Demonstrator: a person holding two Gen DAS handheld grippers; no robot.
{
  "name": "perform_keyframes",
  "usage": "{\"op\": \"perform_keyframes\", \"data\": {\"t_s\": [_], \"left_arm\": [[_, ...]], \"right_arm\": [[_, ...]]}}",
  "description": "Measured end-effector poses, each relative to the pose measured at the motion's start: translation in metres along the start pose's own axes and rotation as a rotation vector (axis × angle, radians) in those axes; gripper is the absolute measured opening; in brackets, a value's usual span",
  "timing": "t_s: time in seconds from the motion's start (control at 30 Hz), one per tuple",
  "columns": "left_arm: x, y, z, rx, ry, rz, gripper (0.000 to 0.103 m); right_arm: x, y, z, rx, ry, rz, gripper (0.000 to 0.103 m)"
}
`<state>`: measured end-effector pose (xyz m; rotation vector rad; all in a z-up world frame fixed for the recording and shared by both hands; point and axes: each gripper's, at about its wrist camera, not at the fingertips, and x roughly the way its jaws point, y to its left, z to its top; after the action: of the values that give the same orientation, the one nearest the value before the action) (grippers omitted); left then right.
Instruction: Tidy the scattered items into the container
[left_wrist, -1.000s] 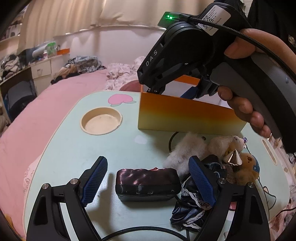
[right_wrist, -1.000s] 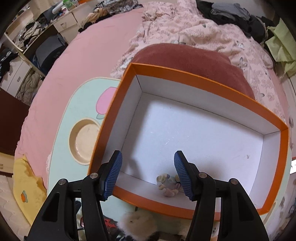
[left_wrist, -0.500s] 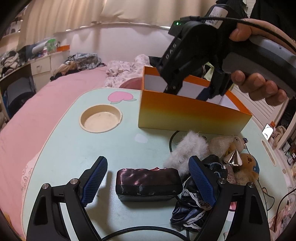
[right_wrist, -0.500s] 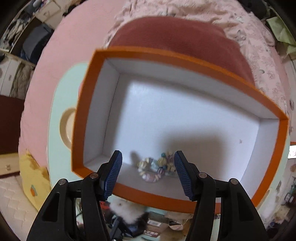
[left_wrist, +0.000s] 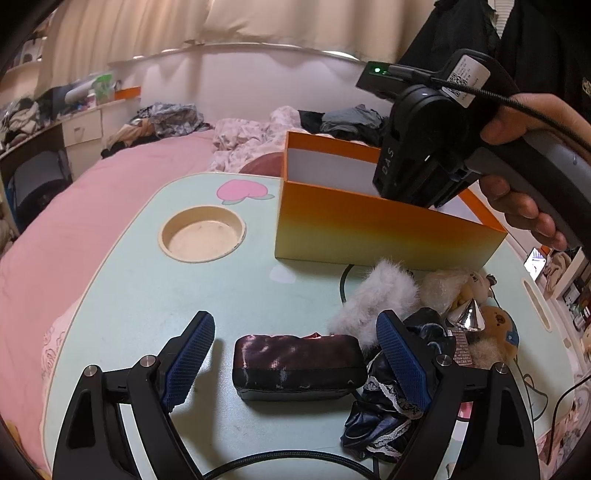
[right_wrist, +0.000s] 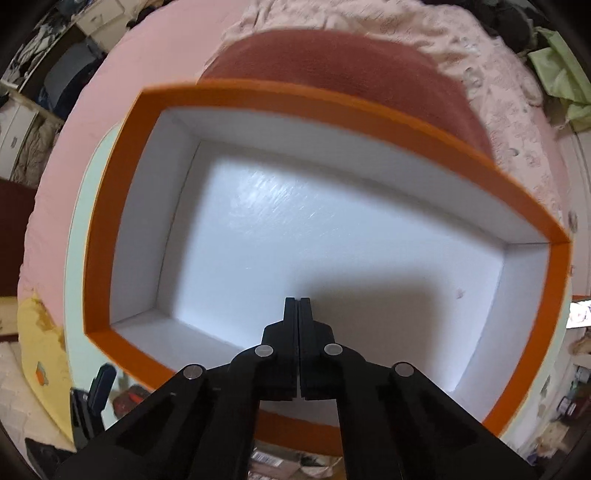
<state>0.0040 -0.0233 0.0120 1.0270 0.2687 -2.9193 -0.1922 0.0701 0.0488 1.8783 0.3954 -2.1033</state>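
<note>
While poised over orange box (right_wrist: 517, 192), right hand-held gripper (right_wrist: 297, 306) shut empty, left (left_wrist: 295, 354) wide around pouch (left_wrist: 299, 365): risk of snagging neighbouring lace cloth (left_wrist: 384, 417).

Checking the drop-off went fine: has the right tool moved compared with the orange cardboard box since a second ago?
Yes. The right tool, now shut, sits further over the white floor of the orange cardboard box, past its near wall, where earlier it straddled that wall.

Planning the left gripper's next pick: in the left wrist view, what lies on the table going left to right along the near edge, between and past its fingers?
Dark satin pouch between the open fingers → navy lace-trimmed cloth → silver cone → brown plush toy.
</note>
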Motion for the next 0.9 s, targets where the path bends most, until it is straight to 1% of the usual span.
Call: {"op": "perform_keyframes", "data": {"t_s": [0.07,0.17,0.23,0.27,0.3,0.33,0.37,0.43,0.5,0.57,0.63,0.7,0.77,0.8,0.83,0.87,0.9], "left_arm": [[0.001,0.0,0.0,-0.003,0.002,0.0,0.089],[0.001,0.0,-0.001,-0.006,0.005,0.0,0.089],[0.0,0.0,-0.001,-0.007,0.006,-0.001,0.089],[0.001,0.0,-0.001,-0.006,0.006,0.0,0.089],[0.001,0.0,0.0,-0.006,0.007,0.001,0.089],[0.001,0.0,-0.001,-0.005,0.008,0.001,0.089],[0.001,0.0,-0.001,-0.005,0.009,0.001,0.089],[0.001,0.0,-0.001,-0.006,0.011,0.0,0.089],[0.002,0.0,0.0,-0.008,0.011,-0.001,0.089],[0.002,0.001,0.0,-0.01,0.012,-0.003,0.089],[0.002,0.002,0.0,-0.013,0.012,-0.005,0.089],[0.003,0.003,0.001,-0.015,0.013,-0.007,0.089],[0.004,0.004,0.001,-0.019,0.018,-0.01,0.089],[0.006,0.004,0.0,-0.023,0.025,-0.012,0.089],[0.007,0.005,0.001,-0.027,0.029,-0.012,0.089],[0.007,0.006,0.001,-0.03,0.03,-0.012,0.089],[0.007,0.006,0.001,-0.034,0.03,-0.013,0.089]], "right_arm": [[-0.013,-0.007,0.002,0.033,-0.049,0.033,0.0],[-0.038,-0.018,0.005,0.061,-0.083,0.095,0.0],[-0.052,-0.02,0.003,0.061,-0.101,0.112,0.001],[-0.052,-0.022,0.003,0.057,-0.085,0.138,0.001],[-0.05,-0.021,0.004,0.055,-0.047,0.19,0.003],[-0.046,-0.021,0.004,0.067,-0.004,0.25,0.02],[-0.042,-0.021,0.004,0.083,0.033,0.301,0.044],[-0.033,-0.019,0.009,0.106,0.067,0.338,0.064],[-0.021,-0.016,0.018,0.115,0.09,0.319,0.064],[-0.006,-0.011,0.024,0.134,0.138,0.3,0.064],[0.009,0.0,0.027,0.119,0.215,0.28,0.064],[0.021,0.011,0.028,0.08,0.264,0.219,0.064],[0.032,0.024,0.027,0.019,0.306,0.123,0.066],[0.032,0.03,0.026,-0.001,0.285,0.09,0.066],[0.031,0.035,0.025,-0.009,0.269,0.057,0.063],[0.029,0.039,0.024,-0.013,0.248,0.02,0.054],[0.028,0.041,0.024,-0.022,0.236,-0.001,0.05]]}}
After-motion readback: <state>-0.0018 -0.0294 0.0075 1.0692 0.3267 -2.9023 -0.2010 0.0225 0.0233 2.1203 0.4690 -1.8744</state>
